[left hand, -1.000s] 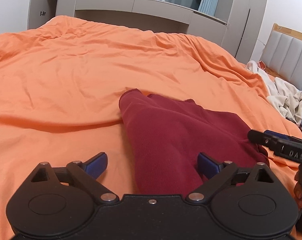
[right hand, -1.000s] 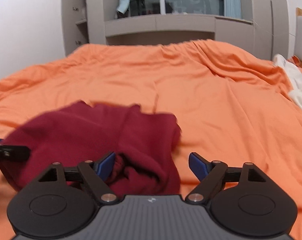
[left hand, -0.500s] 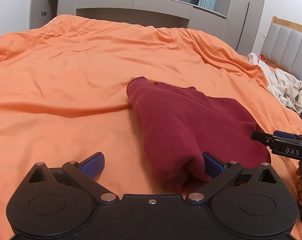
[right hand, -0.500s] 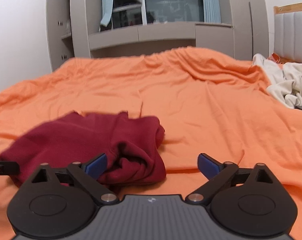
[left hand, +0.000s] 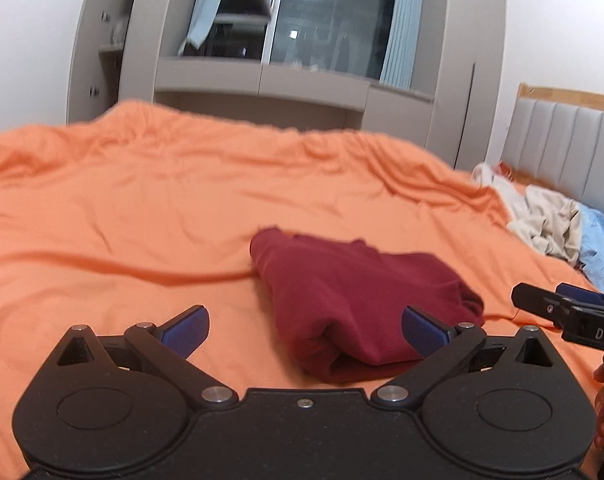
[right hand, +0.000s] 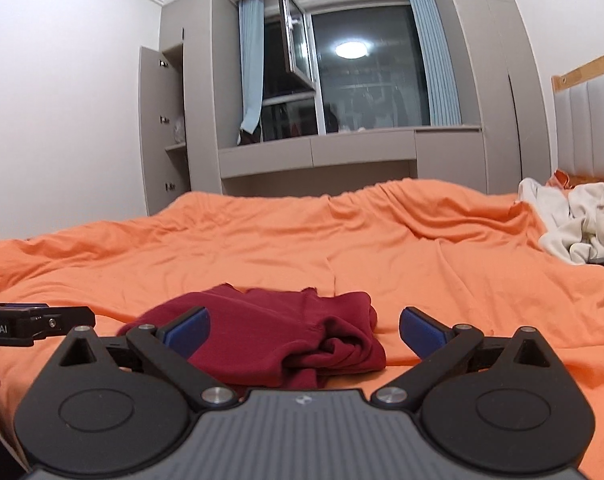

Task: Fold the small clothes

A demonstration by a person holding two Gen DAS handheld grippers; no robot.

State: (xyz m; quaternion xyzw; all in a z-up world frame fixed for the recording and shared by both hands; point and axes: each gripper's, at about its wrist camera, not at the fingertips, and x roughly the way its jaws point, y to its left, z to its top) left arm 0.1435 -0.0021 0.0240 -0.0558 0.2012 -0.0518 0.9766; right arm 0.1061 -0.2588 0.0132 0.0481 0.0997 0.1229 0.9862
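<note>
A dark red garment (left hand: 354, 300) lies folded into a compact bundle on the orange bed cover (left hand: 141, 208). It also shows in the right wrist view (right hand: 277, 336). My left gripper (left hand: 304, 330) is open and empty, raised just in front of the bundle. My right gripper (right hand: 304, 330) is open and empty too, held back from the bundle's near edge. The right gripper's tip shows at the right edge of the left wrist view (left hand: 558, 308). The left gripper's tip shows at the left edge of the right wrist view (right hand: 41, 322).
A heap of cream and light blue clothes (left hand: 558, 224) lies at the bed's right side by the grey padded headboard (left hand: 570, 160). It also shows in the right wrist view (right hand: 582, 220). Grey cabinets and a dark window (right hand: 342, 80) stand beyond the bed.
Both grippers have pulled back and tilted up from the red garment, which now lies free as a folded bundle. More of the window and wall is in view.
</note>
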